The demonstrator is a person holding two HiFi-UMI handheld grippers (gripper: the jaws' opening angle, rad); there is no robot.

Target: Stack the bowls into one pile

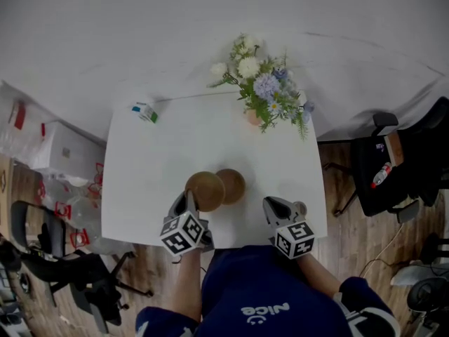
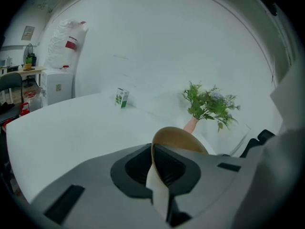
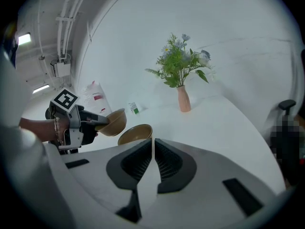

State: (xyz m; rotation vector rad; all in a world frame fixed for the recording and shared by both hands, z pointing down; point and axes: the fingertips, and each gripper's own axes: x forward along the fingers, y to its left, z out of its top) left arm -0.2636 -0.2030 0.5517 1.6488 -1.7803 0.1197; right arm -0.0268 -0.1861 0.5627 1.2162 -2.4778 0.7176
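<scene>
Two brown bowls are on view. One bowl (image 1: 205, 191) (image 3: 113, 122) is lifted off the white table (image 1: 154, 188), just left of and above the other. My left gripper (image 1: 188, 203) (image 2: 152, 149) is shut on its near rim, and the rim (image 2: 180, 139) shows between the pads. The second bowl (image 1: 232, 185) (image 3: 136, 133) rests on the table, partly overlapped by the held one in the head view. My right gripper (image 1: 271, 205) (image 3: 152, 144) hovers at the table's front right, shut with nothing between its fingers. It stands apart from both bowls.
A pink vase of flowers (image 1: 263, 93) (image 3: 183, 98) stands at the table's far right. A small green and white carton (image 1: 144, 111) (image 2: 121, 98) sits at the far left corner. Chairs (image 1: 393, 167) and bags (image 1: 59, 153) crowd the floor on both sides.
</scene>
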